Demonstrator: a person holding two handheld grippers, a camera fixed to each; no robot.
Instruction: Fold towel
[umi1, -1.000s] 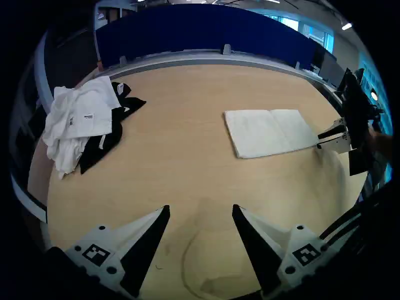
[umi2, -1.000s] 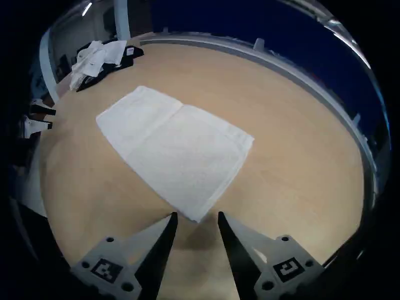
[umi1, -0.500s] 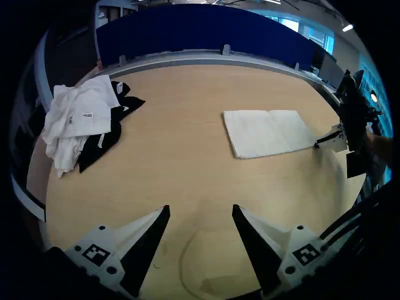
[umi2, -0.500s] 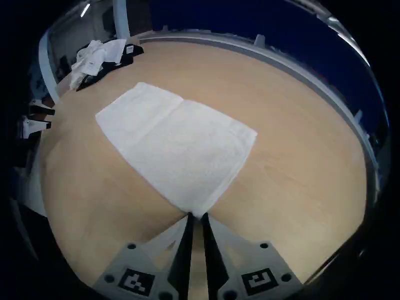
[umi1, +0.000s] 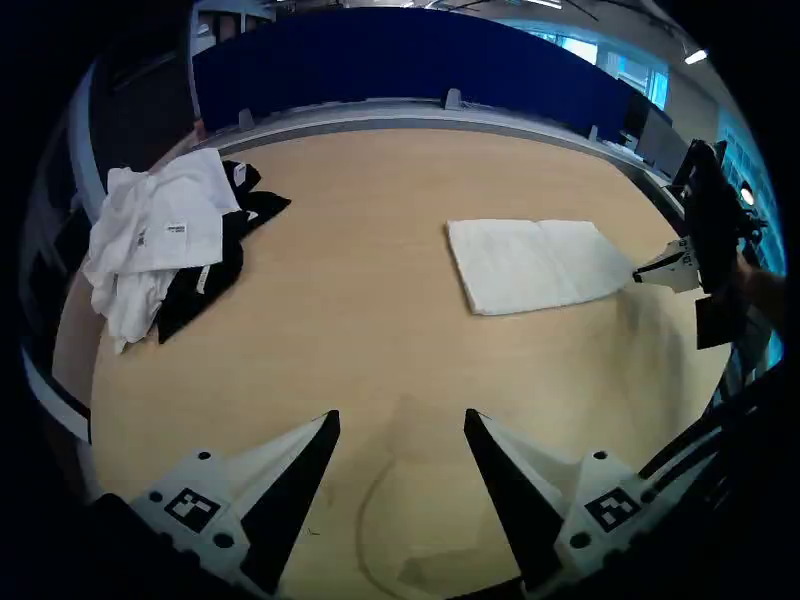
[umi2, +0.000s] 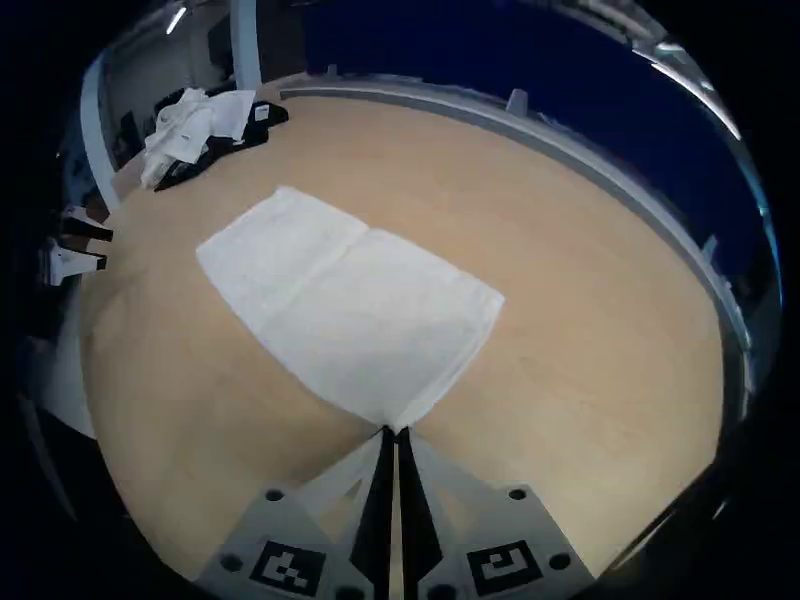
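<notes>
Towel (umi2: 350, 315), white, lies spread flat on the light wooden table (umi1: 350, 330), toward its right side in the left gripper view, with one crease line running across it. Right gripper (umi2: 392, 436) is at the towel's near corner: jaws pressed almost together with only a thin slit between them, and the tip of the corner pinched between the two fingertips. In the left gripper view the same gripper shows at the far right, its white fingers pointing at the towel's right corner, which draws out to a point toward them. Rest of the towel lies on the table surface. Left gripper (umi1: 400, 415) hovers over bare table, well apart from the towel, jaws spread wide with nothing between them; finger pads are black, bodies white with square markers. In the right gripper view it shows small at the left edge, fingers apart. Pile of clothes (umi1: 160, 235), white garments on top of black ones, sits at the table's far left, well apart from the towel. Blue partition (umi1: 400, 55) stands behind the table's curved back edge. Faint ring mark (umi1: 372, 510) shows on the table between the left gripper's fingers.
</notes>
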